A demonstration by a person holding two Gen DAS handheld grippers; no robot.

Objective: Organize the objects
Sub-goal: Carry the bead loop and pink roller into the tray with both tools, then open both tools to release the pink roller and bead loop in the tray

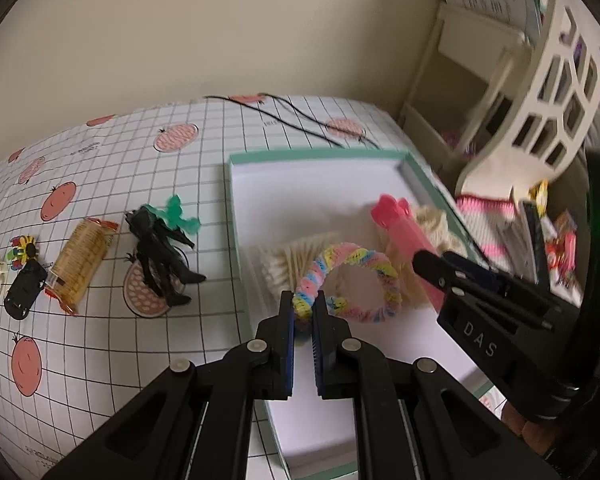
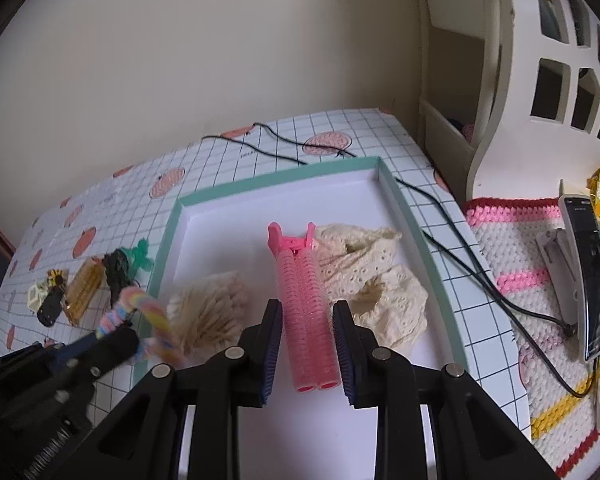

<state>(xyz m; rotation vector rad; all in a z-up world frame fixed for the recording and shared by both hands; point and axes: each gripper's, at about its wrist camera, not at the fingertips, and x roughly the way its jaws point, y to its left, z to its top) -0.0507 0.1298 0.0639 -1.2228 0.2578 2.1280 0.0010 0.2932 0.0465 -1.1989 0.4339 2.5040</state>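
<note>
Left tongs clenched on a pastel woven bracelet, held at frame centre over the white tray. Right tongs released, straddling the pink hair roller clip lying in the tray beside cream lace fabric and cotton swabs

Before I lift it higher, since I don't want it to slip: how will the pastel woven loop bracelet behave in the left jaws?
The pastel woven loop bracelet probably flexes; its ring already looks lopsided, pinched by the left gripper. It seems light, hanging from one edge. The knobbly weave should grip the ribbed blue pads, so slipping looks unlikely.
</note>
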